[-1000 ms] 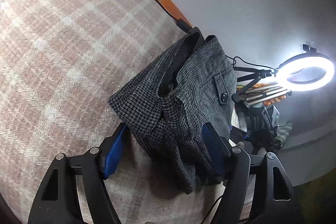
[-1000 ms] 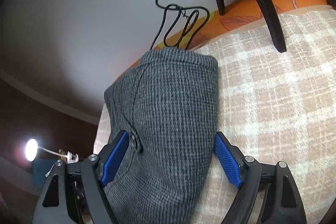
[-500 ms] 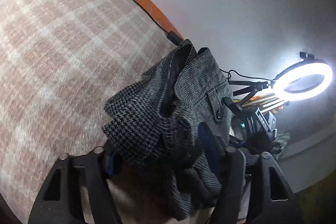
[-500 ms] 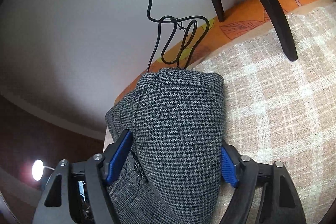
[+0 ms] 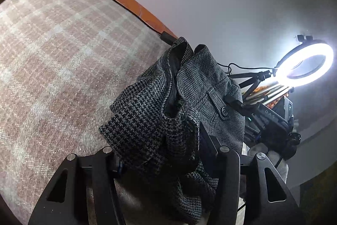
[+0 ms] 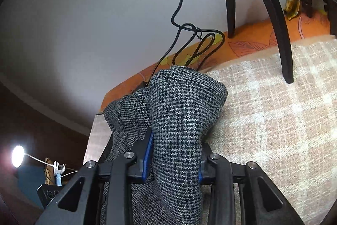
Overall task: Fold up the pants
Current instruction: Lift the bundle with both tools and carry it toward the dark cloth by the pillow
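Observation:
The grey houndstooth pants (image 5: 168, 119) lie bunched on a pink plaid blanket (image 5: 59, 60), with a buttoned pocket flap (image 5: 219, 107) facing up. My left gripper (image 5: 162, 153) is shut on a thick bunch of the pants near the waistband. In the right wrist view the pants (image 6: 181, 111) bulge up between the fingers, and my right gripper (image 6: 174, 159) is shut on that fold. The blue pads (image 6: 148, 153) press into the cloth.
An orange patterned sheet (image 6: 252, 43) edges the blanket by a white wall. A looped black cable (image 6: 195, 43) and black stand legs (image 6: 271, 5) are behind the pants. A lit ring light (image 5: 305, 62) on a tripod and a black case (image 5: 273, 119) stand at the right.
Both grippers were open around the pants a second ago. Both have closed on the cloth, which now bunches up between the fingers.

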A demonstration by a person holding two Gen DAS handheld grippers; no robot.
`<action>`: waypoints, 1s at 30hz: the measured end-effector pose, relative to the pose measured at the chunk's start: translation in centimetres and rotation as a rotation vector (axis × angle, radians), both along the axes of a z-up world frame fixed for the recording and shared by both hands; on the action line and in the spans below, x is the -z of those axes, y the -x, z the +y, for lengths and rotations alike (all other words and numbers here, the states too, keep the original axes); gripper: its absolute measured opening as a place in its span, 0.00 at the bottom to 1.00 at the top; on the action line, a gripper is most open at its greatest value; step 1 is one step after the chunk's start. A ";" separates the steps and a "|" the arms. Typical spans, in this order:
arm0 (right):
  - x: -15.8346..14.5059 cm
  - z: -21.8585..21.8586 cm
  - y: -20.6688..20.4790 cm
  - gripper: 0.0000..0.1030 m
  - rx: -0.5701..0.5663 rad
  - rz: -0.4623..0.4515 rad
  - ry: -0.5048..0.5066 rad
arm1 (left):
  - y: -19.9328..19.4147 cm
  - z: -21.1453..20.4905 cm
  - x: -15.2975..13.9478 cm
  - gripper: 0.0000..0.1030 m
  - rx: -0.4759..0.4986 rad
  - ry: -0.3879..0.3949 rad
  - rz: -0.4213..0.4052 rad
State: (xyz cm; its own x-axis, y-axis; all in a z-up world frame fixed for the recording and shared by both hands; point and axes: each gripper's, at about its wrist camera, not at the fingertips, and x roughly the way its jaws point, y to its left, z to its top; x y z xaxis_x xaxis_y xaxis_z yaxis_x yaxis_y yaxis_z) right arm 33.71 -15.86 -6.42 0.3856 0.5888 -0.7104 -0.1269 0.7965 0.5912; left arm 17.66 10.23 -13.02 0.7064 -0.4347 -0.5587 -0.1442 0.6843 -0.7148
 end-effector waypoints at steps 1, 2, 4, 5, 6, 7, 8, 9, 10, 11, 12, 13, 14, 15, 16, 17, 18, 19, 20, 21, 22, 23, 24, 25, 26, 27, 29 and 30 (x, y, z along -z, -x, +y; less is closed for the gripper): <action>0.0 0.1 0.0 0.32 0.004 0.000 -0.002 | 0.0 0.0 0.0 0.51 0.007 -0.006 -0.002; -0.1 0.2 0.0 0.31 0.003 -0.005 0.002 | 0.0 0.0 -0.1 0.44 0.012 -0.006 -0.006; -0.6 0.8 0.4 0.29 -0.014 -0.036 0.035 | 0.0 -0.1 -0.4 0.39 0.017 0.004 -0.021; -1.0 1.0 0.7 0.28 -0.025 -0.054 0.053 | 0.0 -0.3 -0.7 0.37 0.020 -0.005 -0.030; -1.7 1.4 0.9 0.26 -0.038 -0.078 0.073 | 0.1 -0.4 -1.0 0.34 0.024 -0.016 -0.039; -2.3 1.5 1.7 0.26 -0.048 -0.093 0.084 | 0.3 -0.6 -1.3 0.33 0.032 -0.030 -0.052; -2.9 1.9 2.0 0.25 -0.062 -0.116 0.104 | 0.5 -0.8 -1.8 0.32 0.039 -0.052 -0.065; -3.5 2.3 2.4 0.24 -0.074 -0.138 0.125 | 0.6 -1.1 -2.1 0.31 0.047 -0.069 -0.076; -3.9 2.6 2.8 0.24 -0.082 -0.154 0.137 | 0.8 -1.3 -2.5 0.30 0.057 -0.080 -0.085; -4.1 2.8 3.1 0.23 -0.090 -0.171 0.149 | 1.0 -1.4 -2.8 0.30 0.064 -0.094 -0.095; -4.6 3.0 3.5 0.23 -0.097 -0.187 0.158 | 1.2 -1.6 -3.1 0.30 0.068 -0.100 -0.103; -5.1 3.1 4.0 0.23 -0.101 -0.199 0.164 | 1.4 -1.7 -3.3 0.29 0.072 -0.104 -0.110; -5.5 3.1 4.3 0.23 -0.104 -0.210 0.170 | 1.6 -2.0 -3.6 0.29 0.081 -0.107 -0.117; -6.1 3.1 4.8 0.22 -0.107 -0.224 0.177 | 1.7 -2.4 -3.9 0.29 0.090 -0.111 -0.124; -6.6 2.9 5.2 0.22 -0.109 -0.234 0.183 | 1.9 -2.7 -4.1 0.29 0.101 -0.119 -0.131; -6.8 2.5 6.0 0.22 -0.112 -0.243 0.187 | 2.2 -3.2 -4.5 0.29 0.117 -0.134 -0.143; -7.3 2.1 6.5 0.22 -0.113 -0.253 0.192 | 2.3 -3.7 -4.8 0.29 0.130 -0.142 -0.151; -7.7 1.7 6.9 0.22 -0.114 -0.262 0.200 | 2.5 -4.3 -5.0 0.29 0.147 -0.142 -0.159; -8.0 1.5 7.1 0.22 -0.113 -0.269 0.206 | 2.6 -4.7 -5.2 0.29 0.156 -0.137 -0.164; -8.4 1.0 7.5 0.22 -0.112 -0.277 0.210 | 2.6 -5.4 -5.4 0.29 0.167 -0.131 -0.170; -8.8 0.4 8.0 0.22 -0.108 -0.283 0.214 | 2.7 -5.9 -5.6 0.29 0.180 -0.131 -0.178; -9.2 -0.2 8.3 0.22 -0.102 -0.288 0.218 | 2.9 -6.7 -5.9 0.29 0.194 -0.133 -0.188; -9.6 -0.9 8.5 0.22 -0.099 -0.295 0.224 | 2.9 -7.4 -6.2 0.29 0.209 -0.130 -0.197; -10.0 -1.8 8.8 0.22 -0.098 -0.301 0.231 | 3.0 -8.2 -6.5 0.29 0.224 -0.126 -0.206; -10.5 -2.6 9.2 0.22 -0.096 -0.311 0.246 | 3.1 -9.1 -6.8 0.29 0.243 -0.126 -0.216; -10.8 -3.2 9.4 0.22 -0.092 -0.317 0.255 | 3.1 -10.0 -7.0 0.29 0.260 -0.126 -0.225; -11.8 -5.4 9.9 0.22 -0.078 -0.326 0.265 | 3.3 -12.0 -7.5 0.29 0.299 -0.130 -0.244; -12.4 -6.6 10.3 0.22 -0.070 -0.332 0.274 | 3.2 -13.0 -7.8 0.29 0.321 -0.135 -0.254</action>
State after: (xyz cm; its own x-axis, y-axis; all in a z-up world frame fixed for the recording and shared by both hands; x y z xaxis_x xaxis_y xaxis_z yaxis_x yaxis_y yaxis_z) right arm 23.44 -22.42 5.98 0.5855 0.4288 -0.6880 -0.3336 0.9009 0.2777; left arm 14.41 -2.79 -5.23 0.6697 -0.5895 -0.4516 0.2602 0.7559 -0.6008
